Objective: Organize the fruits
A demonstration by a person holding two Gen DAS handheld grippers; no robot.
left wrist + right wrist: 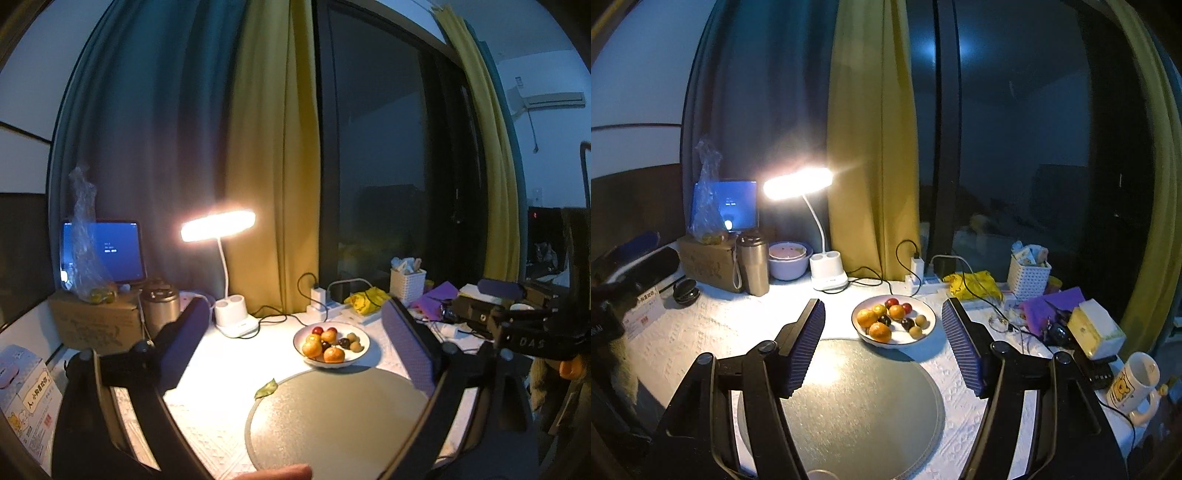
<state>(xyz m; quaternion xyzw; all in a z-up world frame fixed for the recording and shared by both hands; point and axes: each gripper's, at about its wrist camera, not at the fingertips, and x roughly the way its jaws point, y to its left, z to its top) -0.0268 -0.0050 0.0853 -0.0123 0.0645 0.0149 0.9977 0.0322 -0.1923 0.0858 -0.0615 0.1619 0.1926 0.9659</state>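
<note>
Both tools hover above the table with nothing between their fingers. The left gripper (295, 339) has its jaws spread wide; the right gripper (882, 343) is likewise released and empty.

Location of the work items: the fruits (891, 318) lie together in a white plate (929, 334) on the white tablecloth (701, 332), just beyond a round grey mat (849, 406) that carries no fruit. A single leaf (266, 388) rests at the mat's left edge.

Hazards from this position:
- The fruits are round and packed close, some touching. Closing on one may push a neighbour out over the shallow rim (judged likely for the small dark and tan ones).
- A hard squeeze may bruise the orange fruits.
- A cable (908, 266) and charger sit just behind the plate; a far reach risks snagging them.
- The desk lamp (798, 182) throws glare, which may hide the dark fruits.

Orientation: the fruits are near-spherical, so no long axis can be told. The plate is round and lies flat, opening upward.
</note>
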